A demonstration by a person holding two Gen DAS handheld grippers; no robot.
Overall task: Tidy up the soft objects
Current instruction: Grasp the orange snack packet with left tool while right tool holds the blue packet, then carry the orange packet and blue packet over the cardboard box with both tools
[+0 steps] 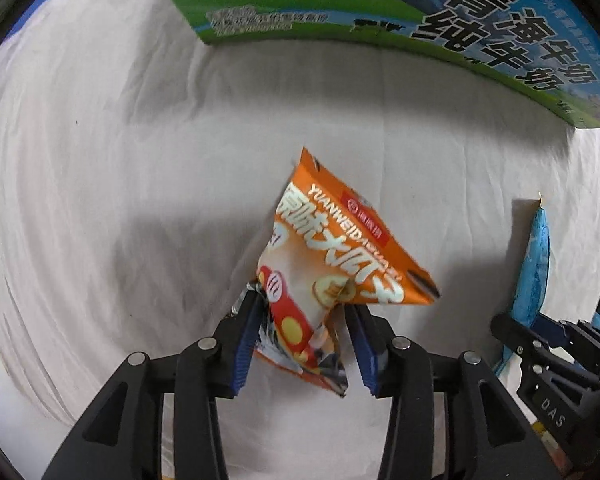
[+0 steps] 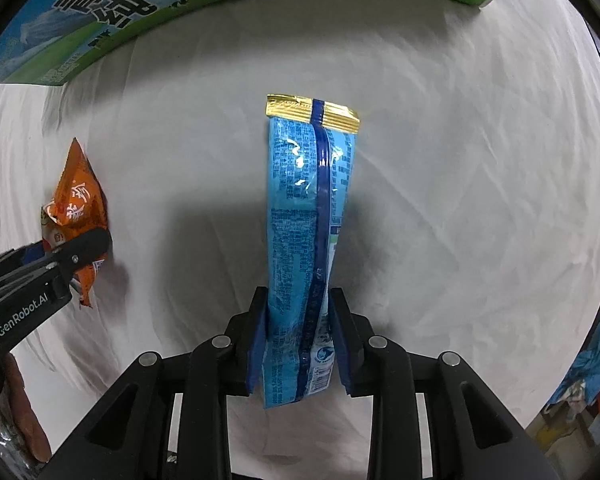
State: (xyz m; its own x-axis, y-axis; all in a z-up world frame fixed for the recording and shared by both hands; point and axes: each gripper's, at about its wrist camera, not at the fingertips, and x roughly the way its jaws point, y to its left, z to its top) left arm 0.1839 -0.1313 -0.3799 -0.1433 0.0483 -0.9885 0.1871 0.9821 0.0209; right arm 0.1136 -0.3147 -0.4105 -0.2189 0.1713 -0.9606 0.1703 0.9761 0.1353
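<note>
Left hand-held gripper [image 1: 302, 312]: clamped on orange bag [image 1: 332, 256], lifted above white-clothed worktop [image 1: 100, 160]. Right hand-held gripper [image 2: 298, 320]: clamped on blue bag [image 2: 304, 220], gold-sealed end pointing away toward milk carton [image 2: 140, 4], also off the cloth. Both bags side by side, well apart, carton beyond them.

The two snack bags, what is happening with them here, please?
A person holds a gripper in each hand. The left gripper is shut on an orange snack bag, and the right gripper is shut on a long blue packet. Both are lifted above a white cloth. A green and blue milk carton box stands at the far edge, ahead of both grippers.
</note>
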